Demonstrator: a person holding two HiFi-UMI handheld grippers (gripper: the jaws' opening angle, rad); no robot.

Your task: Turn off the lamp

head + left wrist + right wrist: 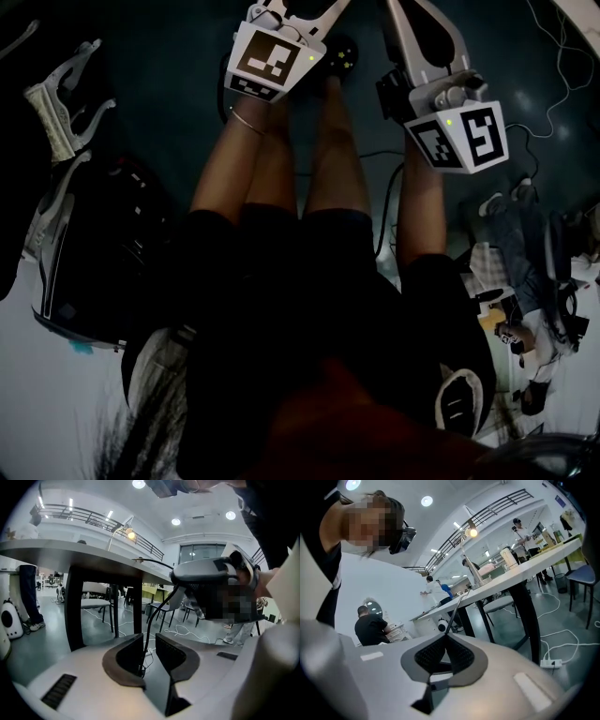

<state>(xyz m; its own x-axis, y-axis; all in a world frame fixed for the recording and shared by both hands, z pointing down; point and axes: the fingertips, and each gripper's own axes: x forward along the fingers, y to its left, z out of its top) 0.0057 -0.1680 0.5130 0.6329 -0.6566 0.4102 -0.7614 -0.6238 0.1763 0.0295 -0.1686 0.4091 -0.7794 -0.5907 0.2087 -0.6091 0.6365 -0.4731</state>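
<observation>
Lamp is observed lit, glowing warm. Cord is clamped by right gripper. Left gripper is held apart, with the cord seen between its jaws.

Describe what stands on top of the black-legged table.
A lit lamp stands on the table, a white container beside it. Both gripper views look up from below the tabletop, so anything lying flat there is hidden.

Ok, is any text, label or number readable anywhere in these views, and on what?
No readable text in any view.
Left cube and right cube: black-and-white square marker patterns only, no letters or numbers.
</observation>
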